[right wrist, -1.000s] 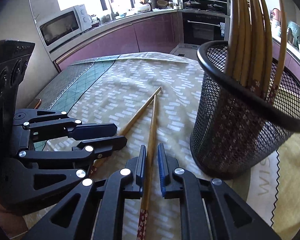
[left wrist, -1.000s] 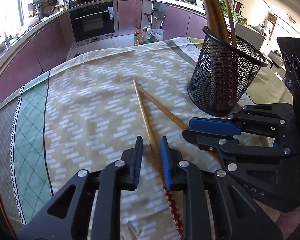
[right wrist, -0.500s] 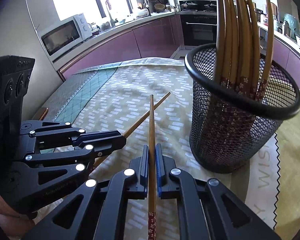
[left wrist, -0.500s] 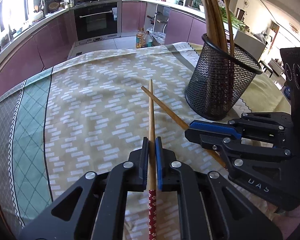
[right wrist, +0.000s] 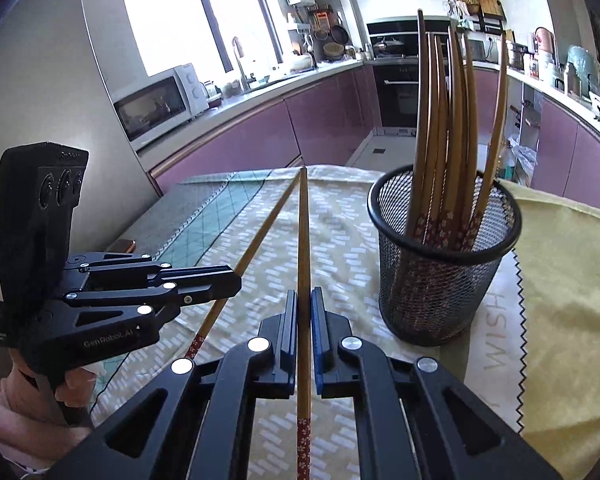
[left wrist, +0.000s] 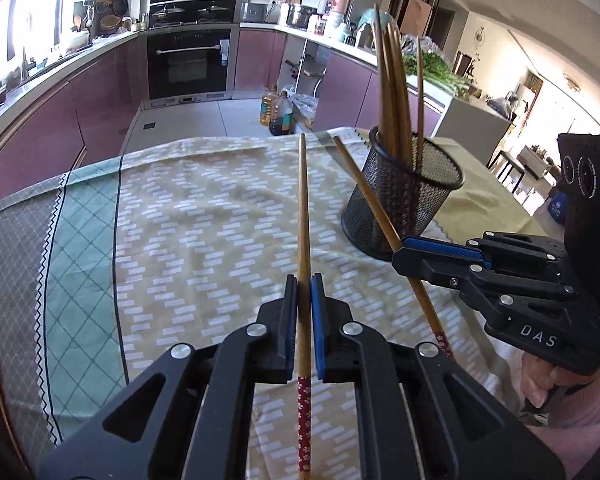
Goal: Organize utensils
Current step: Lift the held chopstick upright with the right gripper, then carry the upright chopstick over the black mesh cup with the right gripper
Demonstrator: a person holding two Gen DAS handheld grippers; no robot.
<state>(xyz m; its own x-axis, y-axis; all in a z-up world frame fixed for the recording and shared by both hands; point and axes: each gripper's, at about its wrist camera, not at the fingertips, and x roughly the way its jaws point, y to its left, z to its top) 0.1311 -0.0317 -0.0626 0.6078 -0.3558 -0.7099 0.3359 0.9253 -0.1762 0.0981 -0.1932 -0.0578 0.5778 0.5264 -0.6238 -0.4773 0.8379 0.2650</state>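
The left tongs [left wrist: 304, 280] were clamped on a wooden chopstick [left wrist: 304, 216], the blue pads pressing both sides of its shaft a little above the red flowered end, which stuck out behind the jaws toward the camera. The right tongs [right wrist: 304, 296] gripped a second chopstick [right wrist: 303, 240] in the same way, its red patterned end also trailing back below the pads. Both sticks were lifted clear of the table [left wrist: 204, 208], which was covered by a beige cloth with white dashes and a green diamond border.

The black mesh holder [right wrist: 440, 272] stood upright on that cloth, and everything else is placed from it. It already contained a bundle of like chopsticks [right wrist: 448, 120], red ends down, tips fanning upward above its rim. In the right wrist view the right-hand chopstick ran just to the left of the holder, pointing away toward the far table edge, apart from the mesh. The left tongs appeared further left of the holder, their chopstick slanting so that its tip nearly met the tip of the other one. In the left wrist view the holder [left wrist: 404, 200] sat to the right of the left-hand stick, and the right tongs [left wrist: 400, 254] hovered close in front of its base, their chopstick [left wrist: 364, 188] crossing before the mesh wall. A hand in a pink sleeve [left wrist: 572, 400] held the right tool.
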